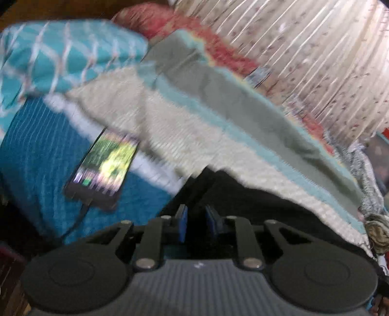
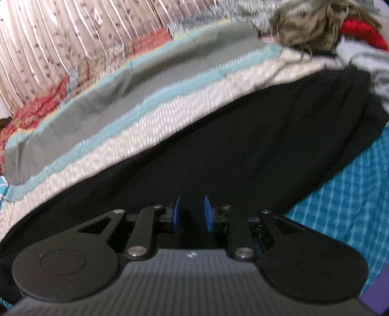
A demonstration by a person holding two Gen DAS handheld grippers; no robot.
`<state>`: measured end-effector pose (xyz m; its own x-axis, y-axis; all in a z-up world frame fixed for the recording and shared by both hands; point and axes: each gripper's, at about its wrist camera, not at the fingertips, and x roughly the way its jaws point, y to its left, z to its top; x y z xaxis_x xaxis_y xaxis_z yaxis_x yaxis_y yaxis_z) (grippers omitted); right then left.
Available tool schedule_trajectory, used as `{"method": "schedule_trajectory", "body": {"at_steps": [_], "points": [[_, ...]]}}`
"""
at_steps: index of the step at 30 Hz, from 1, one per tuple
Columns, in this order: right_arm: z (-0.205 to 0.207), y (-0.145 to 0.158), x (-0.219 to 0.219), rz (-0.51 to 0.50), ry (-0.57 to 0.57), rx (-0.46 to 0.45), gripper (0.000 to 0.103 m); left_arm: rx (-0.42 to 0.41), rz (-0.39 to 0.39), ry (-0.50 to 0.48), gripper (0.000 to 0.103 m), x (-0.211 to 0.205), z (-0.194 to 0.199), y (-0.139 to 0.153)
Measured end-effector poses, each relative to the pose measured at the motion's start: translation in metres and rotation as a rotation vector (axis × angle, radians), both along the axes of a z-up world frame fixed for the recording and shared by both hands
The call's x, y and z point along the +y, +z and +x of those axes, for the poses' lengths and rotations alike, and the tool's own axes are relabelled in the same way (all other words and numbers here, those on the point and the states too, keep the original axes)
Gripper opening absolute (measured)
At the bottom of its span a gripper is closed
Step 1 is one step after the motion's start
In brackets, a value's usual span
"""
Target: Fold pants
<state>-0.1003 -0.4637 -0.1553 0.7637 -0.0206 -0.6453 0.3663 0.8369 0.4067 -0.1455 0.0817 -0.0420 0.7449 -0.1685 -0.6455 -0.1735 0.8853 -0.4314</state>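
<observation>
I work over a bed [image 1: 36, 155] covered in a blue patterned sheet. A cream, teal and grey striped blanket [image 1: 184, 121] lies across its far part, with a pleated floral curtain [image 1: 316, 53] behind. Both views are motion-blurred. No writing is legible.

A teal pillow [image 1: 63, 53] lies at far left. A phone [image 1: 104, 165] with a lit screen rests on the sheet, a cable leaving its near end. In the right wrist view, a heap of clothes [image 2: 316, 21] sits at far right.

The black pants [image 2: 243, 145] lie on the sheet, near the blanket's edge.

The left gripper [image 1: 196, 218] shows a narrow gap over black cloth; I cannot tell whether it holds any. The right gripper [image 2: 192, 214] stands slightly apart over the pants; the pads press nothing visible.
</observation>
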Motion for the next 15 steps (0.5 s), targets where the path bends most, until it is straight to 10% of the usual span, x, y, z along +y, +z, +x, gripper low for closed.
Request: {"method": "schedule_trajectory", "body": {"at_steps": [4,9,15], "points": [[-0.006,0.000,0.001,-0.020,0.003,-0.006,0.026,0.059,0.032,0.050,0.019,-0.002,0.002,-0.010],[-0.019,0.009,0.005,-0.052,0.017,-0.059,0.028,-0.086,0.038,0.082,0.023,-0.007,-0.003,0.029],[-0.021,0.006,0.014,-0.069,0.024,-0.077,0.029,-0.136,0.164,-0.105,0.031,-0.075,0.036,0.042]]}}
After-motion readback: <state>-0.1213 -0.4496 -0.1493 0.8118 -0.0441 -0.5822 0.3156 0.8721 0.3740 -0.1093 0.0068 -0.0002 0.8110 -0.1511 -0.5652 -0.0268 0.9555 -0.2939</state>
